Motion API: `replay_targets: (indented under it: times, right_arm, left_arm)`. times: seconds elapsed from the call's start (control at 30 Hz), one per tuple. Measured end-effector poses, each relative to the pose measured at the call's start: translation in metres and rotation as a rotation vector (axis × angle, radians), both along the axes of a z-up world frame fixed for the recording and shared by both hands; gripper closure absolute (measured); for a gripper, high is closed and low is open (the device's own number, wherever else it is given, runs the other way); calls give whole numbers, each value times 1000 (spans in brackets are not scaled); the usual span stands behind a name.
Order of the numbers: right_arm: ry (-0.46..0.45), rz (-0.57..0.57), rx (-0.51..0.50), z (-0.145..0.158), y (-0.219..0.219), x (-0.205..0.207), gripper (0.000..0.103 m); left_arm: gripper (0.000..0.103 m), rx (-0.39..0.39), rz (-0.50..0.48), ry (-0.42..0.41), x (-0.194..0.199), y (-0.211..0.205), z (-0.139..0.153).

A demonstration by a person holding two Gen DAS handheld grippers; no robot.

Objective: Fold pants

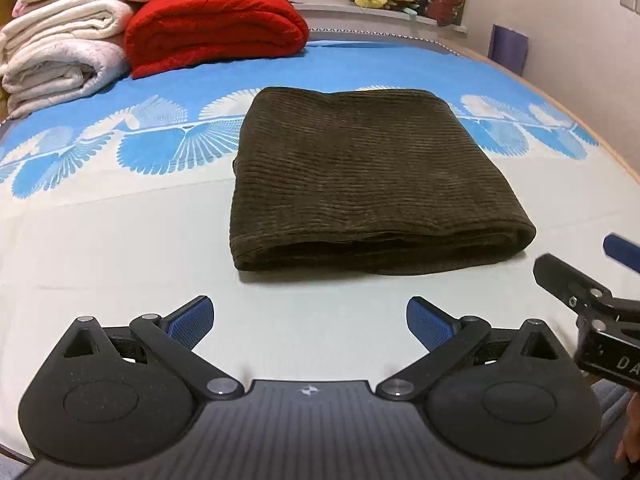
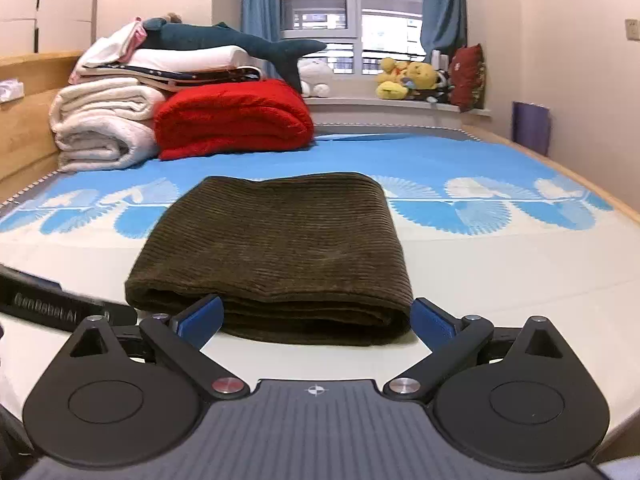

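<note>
The dark brown corduroy pants (image 1: pixel 360 176) lie folded into a thick rectangle on the blue and white bed sheet (image 1: pixel 120 240). In the left wrist view my left gripper (image 1: pixel 308 308) is open over bare sheet, just short of the stack's near folded edge. My right gripper (image 2: pixel 316 308) is open too. The near right end of the pants (image 2: pixel 276 240) shows between its blue pads (image 2: pixel 200 318), and the pads do not press on the cloth. The right gripper's black finger (image 1: pixel 568 280) enters the left wrist view at the right edge.
A folded red blanket (image 2: pixel 234 118) and rolled white blankets (image 2: pixel 100 128) are stacked at the back left by the wooden headboard (image 2: pixel 24 132). A plush shark (image 2: pixel 224 42) lies on top. Stuffed toys (image 2: pixel 408 78) sit on the window sill. The bed's right edge (image 2: pixel 600 192) is near the wall.
</note>
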State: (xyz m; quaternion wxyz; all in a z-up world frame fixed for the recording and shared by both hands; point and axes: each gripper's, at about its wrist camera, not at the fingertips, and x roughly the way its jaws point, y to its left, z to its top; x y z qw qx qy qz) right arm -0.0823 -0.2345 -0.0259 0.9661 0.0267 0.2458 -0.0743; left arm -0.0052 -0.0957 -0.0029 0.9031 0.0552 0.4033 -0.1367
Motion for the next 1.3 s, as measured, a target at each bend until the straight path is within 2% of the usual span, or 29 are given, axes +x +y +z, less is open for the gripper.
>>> replay_targets:
  times: [0.1, 0.2, 0.5, 0.83, 1.1, 1.3]
  right_arm:
    - [-16, -9, -50, 3, 6, -1, 3]
    - [-10, -17, -73, 0, 6, -4, 3]
    - [7, -74, -22, -3, 0, 0, 3]
    - [21, -42, -64, -8, 8, 7, 3]
    - [20, -54, -26, -9, 6, 8, 3]
    - [26, -41, -22, -9, 8, 8, 3]
  left_arm:
    - [0, -11, 6, -33, -4, 0, 3]
    - [0, -15, 9, -26, -5, 2, 1]
    - [0, -3, 39, -7, 2, 9, -9]
    - [0, 4, 6, -27, 0, 5, -8]
    - [0, -14, 17, 11, 5, 9, -9]
    - [0, 7, 5, -15, 1, 4, -8]
